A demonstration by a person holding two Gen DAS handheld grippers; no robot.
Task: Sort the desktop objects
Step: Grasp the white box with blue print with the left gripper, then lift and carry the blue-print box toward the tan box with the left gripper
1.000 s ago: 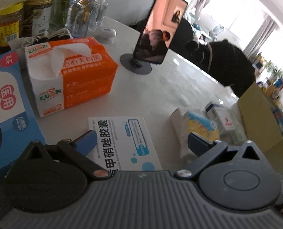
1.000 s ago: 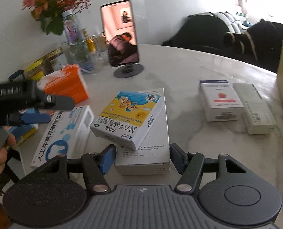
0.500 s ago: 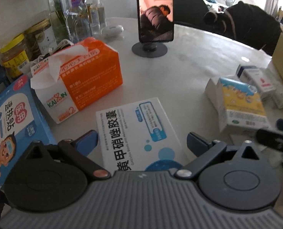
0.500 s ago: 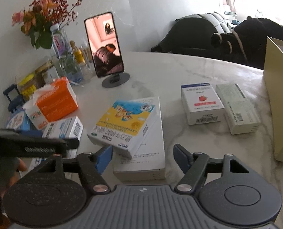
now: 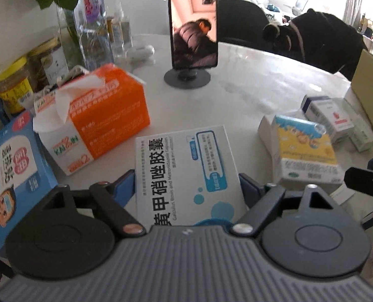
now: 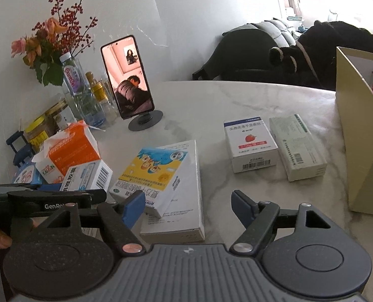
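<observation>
A white and blue medicine box (image 5: 186, 166) lies on the marble table (image 5: 249, 93) between the fingers of my left gripper (image 5: 186, 183). Its jaws are closing, and both blue pads touch the box's long sides. From the right wrist view, the same box (image 6: 85, 176) shows its barcode end. My right gripper (image 6: 189, 206) hovers over a yellow children's medicine box (image 6: 153, 171) stacked on a flat white box (image 6: 186, 214). The right jaws are opening. The left pad is by the yellow box's corner and the right pad is clear of both boxes.
An orange tissue box (image 5: 106, 115), a blue box (image 5: 10, 171), jars (image 5: 12, 85) and bottles stand at the left. A phone on a stand (image 5: 194, 25) is behind. A red-apple box (image 6: 249, 146) and a pale green box (image 6: 297, 148) lie beside a cardboard carton (image 6: 357, 151).
My left gripper rolled level and slid forward over the white and blue box, and its jaws narrowed onto the sides. The right gripper's jaws widened and it shifted slightly over the stacked boxes.
</observation>
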